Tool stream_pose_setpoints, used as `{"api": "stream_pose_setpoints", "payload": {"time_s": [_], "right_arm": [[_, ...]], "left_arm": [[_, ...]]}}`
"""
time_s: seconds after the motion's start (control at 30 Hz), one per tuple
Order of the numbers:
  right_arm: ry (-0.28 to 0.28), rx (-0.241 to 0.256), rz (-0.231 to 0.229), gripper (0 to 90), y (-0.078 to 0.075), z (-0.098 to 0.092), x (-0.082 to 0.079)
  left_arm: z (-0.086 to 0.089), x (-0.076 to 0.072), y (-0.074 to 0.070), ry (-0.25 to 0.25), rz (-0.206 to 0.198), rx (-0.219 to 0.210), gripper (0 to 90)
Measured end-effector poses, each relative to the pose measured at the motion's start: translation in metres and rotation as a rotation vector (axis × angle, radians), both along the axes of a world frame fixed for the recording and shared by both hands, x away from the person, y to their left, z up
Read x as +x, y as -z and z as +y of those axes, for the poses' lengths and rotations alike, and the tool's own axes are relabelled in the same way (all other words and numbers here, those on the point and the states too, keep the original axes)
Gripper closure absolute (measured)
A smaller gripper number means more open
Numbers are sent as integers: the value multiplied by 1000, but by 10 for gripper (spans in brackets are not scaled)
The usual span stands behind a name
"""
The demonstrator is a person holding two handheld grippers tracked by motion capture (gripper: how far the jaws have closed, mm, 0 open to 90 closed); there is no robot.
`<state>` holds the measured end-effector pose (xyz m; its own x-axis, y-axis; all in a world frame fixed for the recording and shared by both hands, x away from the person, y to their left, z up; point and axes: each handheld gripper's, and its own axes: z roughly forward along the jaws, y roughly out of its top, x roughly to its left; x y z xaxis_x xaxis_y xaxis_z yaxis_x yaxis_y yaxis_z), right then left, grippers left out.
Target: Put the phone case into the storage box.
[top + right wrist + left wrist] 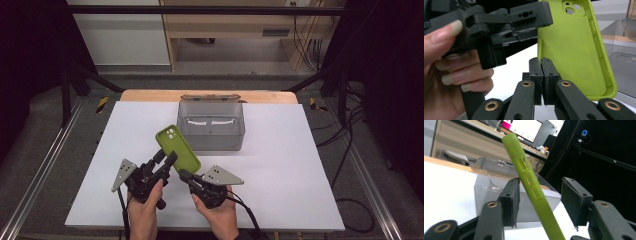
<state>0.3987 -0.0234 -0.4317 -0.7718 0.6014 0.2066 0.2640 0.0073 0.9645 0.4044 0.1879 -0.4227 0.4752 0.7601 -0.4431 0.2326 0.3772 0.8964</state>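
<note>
White table (280,190), wooden strip along far edge. Monitor (525,129) on desk behind. Black frame rails, cables at sides.

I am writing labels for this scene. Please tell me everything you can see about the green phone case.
The green phone case is lime, looks like soft silicone, and is empty, with a camera cutout in one corner and button slots along one side. It is held above the white table, tilted, in front of the grey box. The right gripper pinches its edge with jaws shut. The left gripper is open around it, one pad near or touching it.
</note>
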Motion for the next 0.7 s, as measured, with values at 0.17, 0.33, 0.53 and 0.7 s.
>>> {"api": "stream_pose_setpoints", "payload": {"time_s": [0.17,0.33,0.53,0.7], "right_arm": [[-7,-5,3,878,1,3,-1],[-10,-11,-3,878,2,4,-1],[-13,-3,4,878,4,6,-2],[-15,-9,3,878,5,8,-3]], "left_arm": [[-1,2,5,19,25,-23,557],[-3,2,7,35,33,-28,586],[0,3,8,30,48,-53,633],[1,4,11,30,63,-75,687]]}}
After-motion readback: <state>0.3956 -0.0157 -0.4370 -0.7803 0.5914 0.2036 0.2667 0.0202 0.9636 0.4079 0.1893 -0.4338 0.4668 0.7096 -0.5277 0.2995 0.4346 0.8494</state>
